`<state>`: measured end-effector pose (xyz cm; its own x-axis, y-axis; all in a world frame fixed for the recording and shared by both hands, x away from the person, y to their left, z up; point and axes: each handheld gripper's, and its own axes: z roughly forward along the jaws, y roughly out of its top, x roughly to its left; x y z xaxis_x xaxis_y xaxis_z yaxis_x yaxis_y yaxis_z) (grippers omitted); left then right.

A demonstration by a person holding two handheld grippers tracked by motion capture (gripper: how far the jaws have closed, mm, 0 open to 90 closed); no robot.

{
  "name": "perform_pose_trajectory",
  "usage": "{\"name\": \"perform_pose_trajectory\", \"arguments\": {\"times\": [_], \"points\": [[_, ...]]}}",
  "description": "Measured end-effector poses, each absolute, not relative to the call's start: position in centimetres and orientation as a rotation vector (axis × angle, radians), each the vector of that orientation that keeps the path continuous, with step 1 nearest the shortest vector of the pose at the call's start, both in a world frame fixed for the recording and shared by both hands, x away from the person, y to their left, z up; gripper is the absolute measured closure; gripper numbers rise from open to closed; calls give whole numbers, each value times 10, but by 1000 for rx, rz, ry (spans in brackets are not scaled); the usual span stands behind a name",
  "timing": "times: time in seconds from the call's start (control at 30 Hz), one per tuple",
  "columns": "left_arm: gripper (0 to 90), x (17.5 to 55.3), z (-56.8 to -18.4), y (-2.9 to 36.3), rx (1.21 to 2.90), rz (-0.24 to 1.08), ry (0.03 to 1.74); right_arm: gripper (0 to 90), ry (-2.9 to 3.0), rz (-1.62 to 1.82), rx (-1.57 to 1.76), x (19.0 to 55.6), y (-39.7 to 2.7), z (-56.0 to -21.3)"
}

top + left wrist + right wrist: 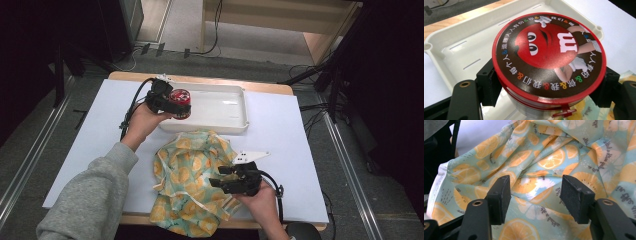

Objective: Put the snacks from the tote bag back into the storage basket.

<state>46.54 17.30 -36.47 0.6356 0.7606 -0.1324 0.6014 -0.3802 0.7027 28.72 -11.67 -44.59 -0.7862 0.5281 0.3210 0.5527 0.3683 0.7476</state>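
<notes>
A round can with a red lid showing a red cartoon candy figure is clamped between the jaws of my left gripper. It hangs over the near left corner of a white tray; in the high view the can sits at the tray's left end. A crumpled cloth with an orange-slice print lies on the table's near middle. My right gripper hovers over the cloth's right edge, open, with the fabric spread below its jaws and nothing between them.
The tray's inside holds nothing else. A white sheet covers the wooden table, whose far edge shows behind the tray. Cables and dark stands lie on the floor beyond. The cloth's near part hangs over the table's front edge.
</notes>
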Motion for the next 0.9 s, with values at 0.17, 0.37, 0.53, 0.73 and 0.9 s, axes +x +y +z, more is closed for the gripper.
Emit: {"name": "perform_pose_trajectory", "arguments": {"times": [0.17,0.37,0.53,0.73,0.9], "points": [[257,476,-369,173,2100,269,1075,424,-2576,-1423,-1016,287,-116,-446],[257,486,-379,175,2087,269,1104,424,-2574,-1416,-1021,287,-117,-446],[257,494,-389,176,2085,262,1112,425,-2575,-1416,-1016,289,-114,-447],[257,500,-400,169,2095,293,1122,425,-2574,-1423,-1016,289,-114,-447],[257,504,-405,168,2088,310,1149,425,-2578,-1417,-1015,289,-113,-447]]}}
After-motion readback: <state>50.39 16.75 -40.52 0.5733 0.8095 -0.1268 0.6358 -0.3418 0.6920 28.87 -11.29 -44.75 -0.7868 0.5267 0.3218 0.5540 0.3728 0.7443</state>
